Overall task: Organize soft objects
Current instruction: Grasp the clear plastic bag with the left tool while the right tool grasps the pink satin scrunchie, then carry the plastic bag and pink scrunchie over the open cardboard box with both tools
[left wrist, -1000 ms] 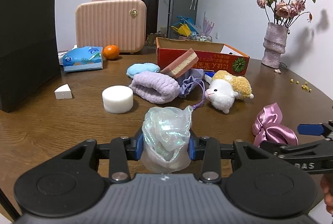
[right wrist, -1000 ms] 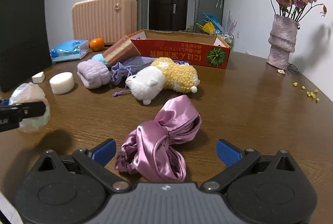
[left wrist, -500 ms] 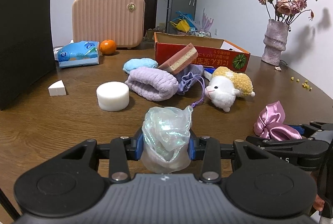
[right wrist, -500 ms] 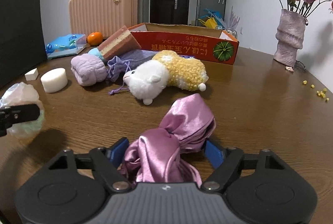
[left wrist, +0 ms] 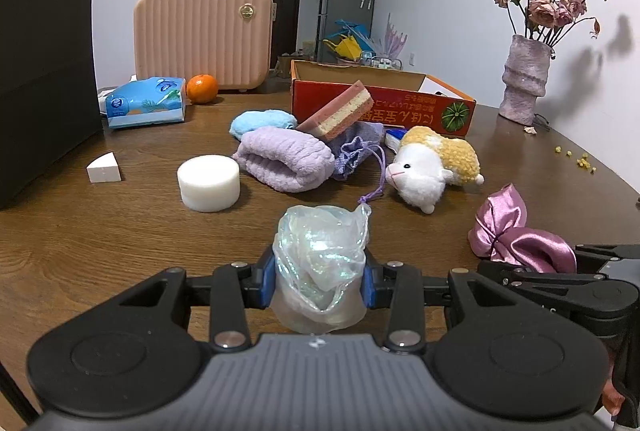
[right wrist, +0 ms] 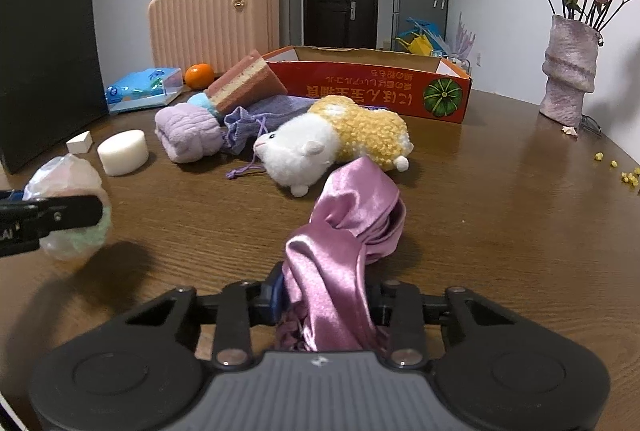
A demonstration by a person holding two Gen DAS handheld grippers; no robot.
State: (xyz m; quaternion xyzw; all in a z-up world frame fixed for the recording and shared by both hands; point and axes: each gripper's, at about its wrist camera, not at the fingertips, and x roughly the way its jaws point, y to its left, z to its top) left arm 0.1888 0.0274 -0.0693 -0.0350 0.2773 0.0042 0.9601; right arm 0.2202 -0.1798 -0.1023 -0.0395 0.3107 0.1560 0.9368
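My right claw is closing on the pink satin scrunchie, whose near end is bunched between the blue pads while its long axis runs away from me, far end lying on the tabletop and pointing toward the plush sheep. My left claw is clamped on the iridescent plastic bag, which stands roughly upright between its pads, knotted tip up and to the right. In the left view the scrunchie sits at lower right, just ahead of the other claw's black fingers. Beyond lie the white foam cylinder, a white wedge, the rolled lilac towel, a purple drawstring pouch, a blue cloth and a layered sponge block leaning against the orange box. The sheep lies directly between the scrunchie and that box. Further back stand a pink case, tissue pack, orange, black bag and flower vase.
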